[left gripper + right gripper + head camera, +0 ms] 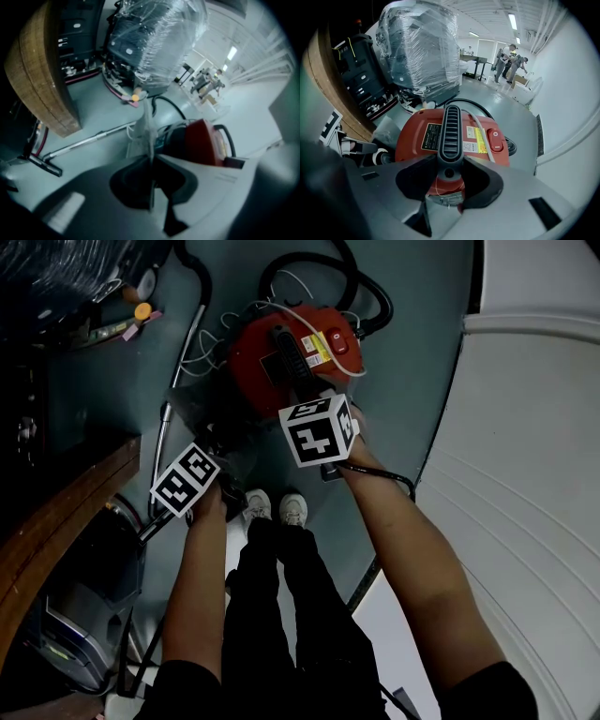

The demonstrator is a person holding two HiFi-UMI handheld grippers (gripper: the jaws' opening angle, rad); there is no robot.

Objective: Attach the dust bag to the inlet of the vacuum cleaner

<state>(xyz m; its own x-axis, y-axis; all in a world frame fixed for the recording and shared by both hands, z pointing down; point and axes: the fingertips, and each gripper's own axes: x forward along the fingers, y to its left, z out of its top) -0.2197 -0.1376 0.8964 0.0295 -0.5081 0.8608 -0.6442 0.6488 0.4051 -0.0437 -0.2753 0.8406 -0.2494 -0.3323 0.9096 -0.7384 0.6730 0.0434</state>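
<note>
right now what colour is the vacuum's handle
The handle is black; clearest in the right gripper view.

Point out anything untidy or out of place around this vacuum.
Nothing looks spilled or broken. A white cord lies in loose loops over and beside the red vacuum cleaner, and the metal wand lies on the floor beside it. The right claw grips the handle; the left claw pinches the dust bag.

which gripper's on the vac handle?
The right gripper, shut on the black ribbed handle of the red vacuum; the left gripper pinches the dust bag.
</note>
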